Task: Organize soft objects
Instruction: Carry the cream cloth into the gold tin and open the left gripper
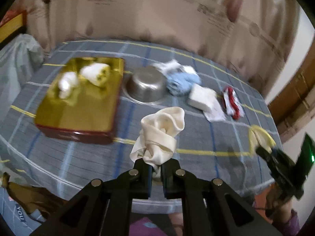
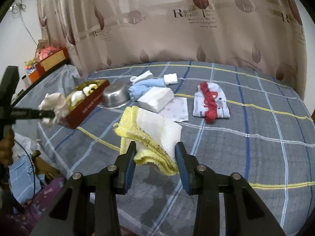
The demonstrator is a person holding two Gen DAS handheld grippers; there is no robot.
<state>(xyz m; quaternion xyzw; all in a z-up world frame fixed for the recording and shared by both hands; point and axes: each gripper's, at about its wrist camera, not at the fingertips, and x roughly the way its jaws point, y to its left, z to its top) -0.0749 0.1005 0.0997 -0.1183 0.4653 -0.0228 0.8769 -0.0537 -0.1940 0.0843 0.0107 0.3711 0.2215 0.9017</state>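
Nearest the left lens, a cream cloth (image 1: 160, 135) is pinched between the pressed-together fingers of the left claw (image 1: 156, 165) and held above the bed (image 1: 226, 137). At the right lens, a folded yellow-and-white towel (image 2: 151, 137) is clasped by the right claw (image 2: 155, 153), whose fingers are set wide around the bundle; whether the towel hangs clear of the bed cannot be told.

Two pale rolled items (image 1: 84, 78) are already laid in the gold-lined box (image 1: 76, 118) at 10 o'clock in the left view, so the task is judged partly done. Left on the bed are a blue cloth (image 2: 143, 87), white socks (image 2: 170, 78), a white folded pad (image 2: 155, 98) on a thin sheet (image 2: 176, 109), and a red-and-white garment (image 2: 211, 102), spread from 12 to 1 o'clock in the right view. A steel bowl (image 2: 115, 96) stands just beside the box.

Gold lettering is seen on the box side but is too blurred to read. "love" and a large "R" are printed on the curtain (image 2: 177, 29); its smaller text is illegible.
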